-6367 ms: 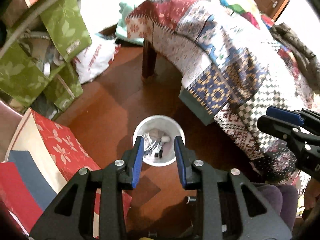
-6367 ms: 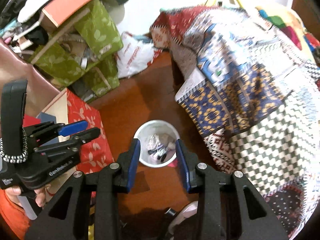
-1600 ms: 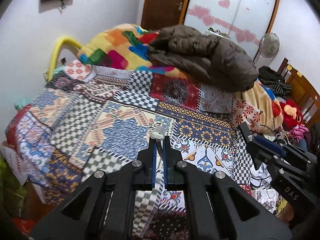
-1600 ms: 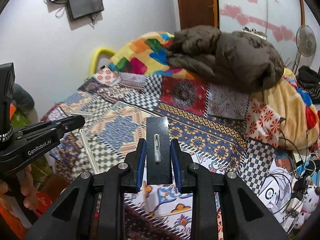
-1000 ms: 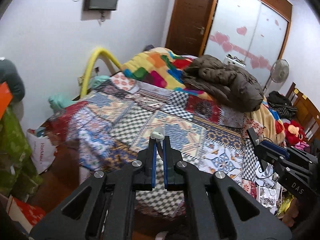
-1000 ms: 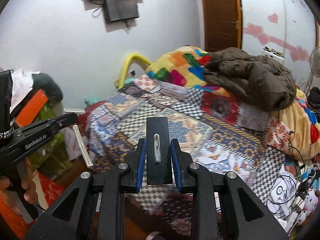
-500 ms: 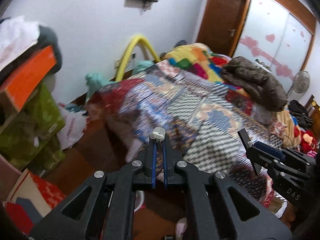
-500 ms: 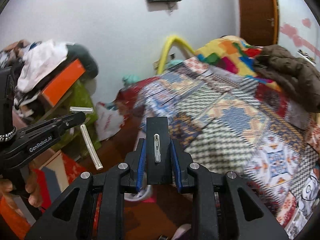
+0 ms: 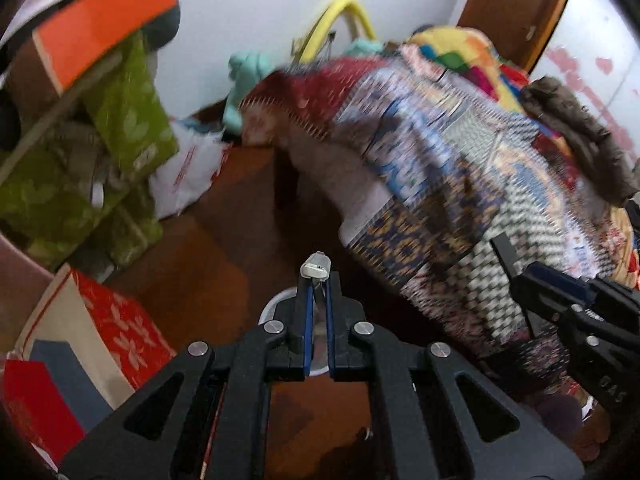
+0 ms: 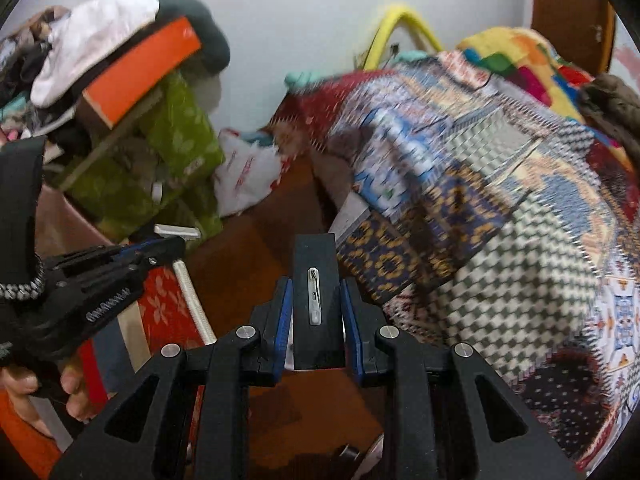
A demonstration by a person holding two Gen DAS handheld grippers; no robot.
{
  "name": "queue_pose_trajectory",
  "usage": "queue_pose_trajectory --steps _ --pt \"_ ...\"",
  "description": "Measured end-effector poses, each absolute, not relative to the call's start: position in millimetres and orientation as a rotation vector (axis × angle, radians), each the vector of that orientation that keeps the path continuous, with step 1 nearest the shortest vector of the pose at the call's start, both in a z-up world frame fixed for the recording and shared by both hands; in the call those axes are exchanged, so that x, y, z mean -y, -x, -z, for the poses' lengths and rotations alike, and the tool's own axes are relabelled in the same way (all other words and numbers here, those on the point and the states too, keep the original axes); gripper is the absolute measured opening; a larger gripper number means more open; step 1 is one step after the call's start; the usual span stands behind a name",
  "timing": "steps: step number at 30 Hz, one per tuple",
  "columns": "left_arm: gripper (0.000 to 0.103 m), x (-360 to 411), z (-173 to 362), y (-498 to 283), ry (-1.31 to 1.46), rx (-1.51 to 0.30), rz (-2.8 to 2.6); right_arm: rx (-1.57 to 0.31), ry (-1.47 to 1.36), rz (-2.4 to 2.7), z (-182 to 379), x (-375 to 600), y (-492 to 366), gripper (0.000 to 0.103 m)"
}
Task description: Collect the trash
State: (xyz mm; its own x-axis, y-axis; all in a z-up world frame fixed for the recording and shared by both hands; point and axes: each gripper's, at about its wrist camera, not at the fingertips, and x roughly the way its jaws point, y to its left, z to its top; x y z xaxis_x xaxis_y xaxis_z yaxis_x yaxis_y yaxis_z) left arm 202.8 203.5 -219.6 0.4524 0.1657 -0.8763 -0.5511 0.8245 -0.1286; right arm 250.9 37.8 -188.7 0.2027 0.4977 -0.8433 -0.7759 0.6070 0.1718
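White bin (image 9: pixel 276 307) mostly behind closed jaws.

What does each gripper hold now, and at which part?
The left gripper holds a razor by its handle, just below the head. The right gripper holds a black card by its two long edges.

Left tool (image 9: pixel 317 296) clamped narrow, right tool (image 10: pixel 316 300) clamped wider

A cluttered bedroom with a plain white wall (image 10: pixel 288 4) and a dark brown floor (image 9: pixel 224 248). A bed (image 10: pixel 500 168) draped in a busy patchwork blanket fills the right side, blurred by motion. On the left, green leaf-patterned bags (image 10: pixel 176 148) sit under an orange box (image 10: pixel 140 68). A brown wooden door (image 9: pixel 516 8), possibly a wardrobe's, stands at upper right.
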Motion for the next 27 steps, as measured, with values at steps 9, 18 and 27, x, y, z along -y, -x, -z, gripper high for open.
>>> queue_pose_trajectory --steps 9,18,27 --pt "0.004 -226.4 302.2 -204.4 0.499 -1.19 -0.501 -1.211 0.379 -0.965 241.8 -81.7 -251.8 0.023" --pt "0.025 -233.9 314.8 -217.3 0.572 -1.226 -0.466 -1.311 0.385 -1.02 259.5 -100.4 -262.8 0.029" --pt "0.036 -223.6 271.9 -202.1 0.52 -1.141 -0.457 -1.193 0.425 -0.967 238.3 -79.0 -262.8 0.034"
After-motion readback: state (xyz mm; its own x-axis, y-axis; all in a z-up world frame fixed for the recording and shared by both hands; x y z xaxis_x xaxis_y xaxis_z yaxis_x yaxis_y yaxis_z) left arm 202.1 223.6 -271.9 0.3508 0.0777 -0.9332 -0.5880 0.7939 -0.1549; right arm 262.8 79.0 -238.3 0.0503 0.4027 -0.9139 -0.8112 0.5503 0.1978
